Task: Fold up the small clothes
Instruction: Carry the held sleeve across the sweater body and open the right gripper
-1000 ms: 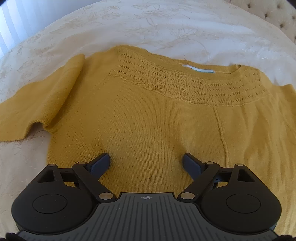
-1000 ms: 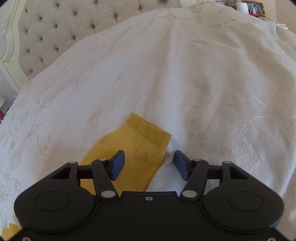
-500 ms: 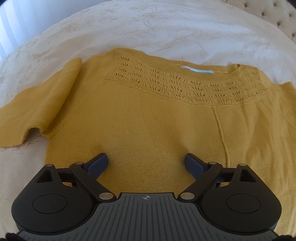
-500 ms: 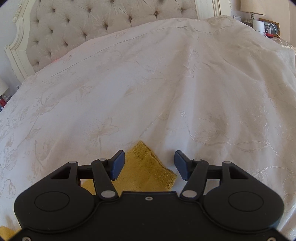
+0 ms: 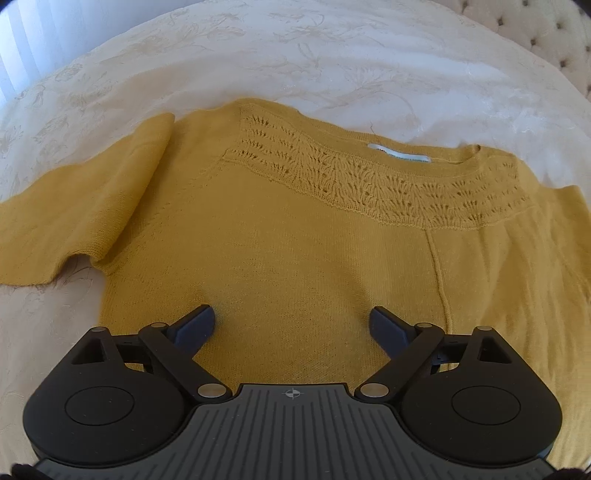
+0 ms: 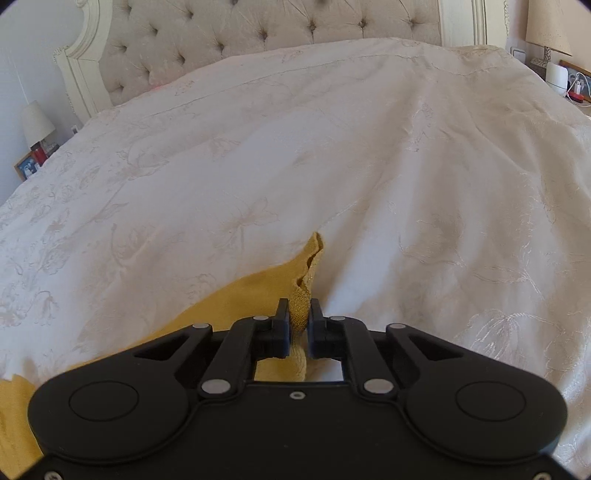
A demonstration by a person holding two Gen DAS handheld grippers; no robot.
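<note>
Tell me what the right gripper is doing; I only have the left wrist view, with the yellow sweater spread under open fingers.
Observer: The right gripper is shut on the sleeve cuff, the ribbed edge pinched between its fingers.
Operator: Say whether the sleeve is off the bed.
Observer: The cuff stands up on edge in the grip; the rest of the sleeve trails down to the left onto the bedspread.
Operator: Report what lies ahead of that gripper.
Observer: Only bare bedspread up to the tufted headboard; no other clothing there.
</note>
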